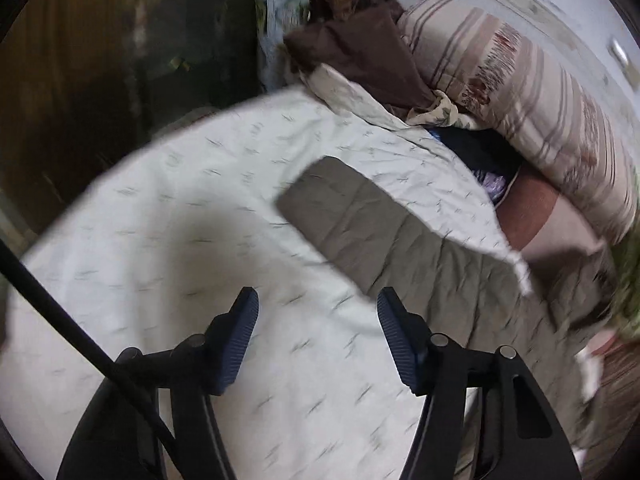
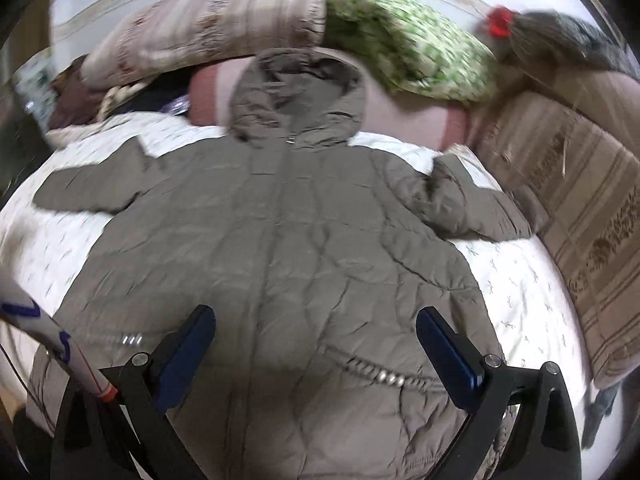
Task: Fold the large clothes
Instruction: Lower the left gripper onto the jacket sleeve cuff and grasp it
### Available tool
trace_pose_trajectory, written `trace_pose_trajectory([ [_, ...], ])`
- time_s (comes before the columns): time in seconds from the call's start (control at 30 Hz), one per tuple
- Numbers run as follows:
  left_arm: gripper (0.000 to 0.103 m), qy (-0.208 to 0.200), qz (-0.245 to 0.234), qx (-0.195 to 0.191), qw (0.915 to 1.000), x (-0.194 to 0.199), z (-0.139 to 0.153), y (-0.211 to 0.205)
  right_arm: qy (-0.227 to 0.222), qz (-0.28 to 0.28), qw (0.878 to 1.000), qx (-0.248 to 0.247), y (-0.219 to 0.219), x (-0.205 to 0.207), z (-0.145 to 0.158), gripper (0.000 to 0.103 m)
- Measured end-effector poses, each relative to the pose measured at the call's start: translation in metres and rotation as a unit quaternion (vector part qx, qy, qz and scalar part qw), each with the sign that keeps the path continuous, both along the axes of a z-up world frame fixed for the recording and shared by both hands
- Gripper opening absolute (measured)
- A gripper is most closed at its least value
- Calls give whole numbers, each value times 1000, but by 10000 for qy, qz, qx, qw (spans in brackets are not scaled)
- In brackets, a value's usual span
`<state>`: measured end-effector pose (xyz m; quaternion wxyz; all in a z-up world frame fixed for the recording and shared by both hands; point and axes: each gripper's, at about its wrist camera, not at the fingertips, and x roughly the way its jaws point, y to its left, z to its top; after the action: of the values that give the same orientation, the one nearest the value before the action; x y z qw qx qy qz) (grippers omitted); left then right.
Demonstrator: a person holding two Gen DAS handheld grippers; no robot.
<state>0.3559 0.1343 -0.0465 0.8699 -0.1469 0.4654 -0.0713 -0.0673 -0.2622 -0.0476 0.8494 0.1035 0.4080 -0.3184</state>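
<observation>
A grey-brown quilted hooded jacket (image 2: 288, 248) lies flat and front up on the white patterned bed sheet (image 2: 520, 288), with both sleeves spread outward and the hood (image 2: 296, 96) toward the pillows. My right gripper (image 2: 316, 320) hovers open above the jacket's lower body, and nothing is between its blue pads. In the left wrist view one sleeve (image 1: 360, 224) of the jacket stretches across the sheet (image 1: 180, 208). My left gripper (image 1: 318, 312) is open over bare sheet just short of that sleeve, touching nothing.
A striped rolled quilt (image 1: 532, 92) and brown cloth (image 1: 356, 48) lie at the head of the bed. A green floral pillow (image 2: 416, 48), pink pillow (image 2: 400, 116) and striped bedding (image 2: 592, 216) border the jacket. A white rod (image 2: 60, 344) crosses the lower left. The bed's left edge drops to dark floor (image 1: 80, 120).
</observation>
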Motion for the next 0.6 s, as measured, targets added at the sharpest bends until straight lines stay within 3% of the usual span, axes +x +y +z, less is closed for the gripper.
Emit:
trace_pose_trajectory([
  [0.07,61,286,27,-638,9975,33,-21,4,31,-151,9998,81,-12,3,-4,102],
  [0.2,61,568,347,-1202,9905,77,-54,11,256,-333,9990,128,-30,13,-18,102],
  [0.47,62,617,216,-1103,9917,128,-87,-1,528,-459,9974,172,-49,36,-40,102],
  [0.6,72,741,375,-908,9924,141,-100,-6,591,-410,9973,144,-48,45,-47,102],
])
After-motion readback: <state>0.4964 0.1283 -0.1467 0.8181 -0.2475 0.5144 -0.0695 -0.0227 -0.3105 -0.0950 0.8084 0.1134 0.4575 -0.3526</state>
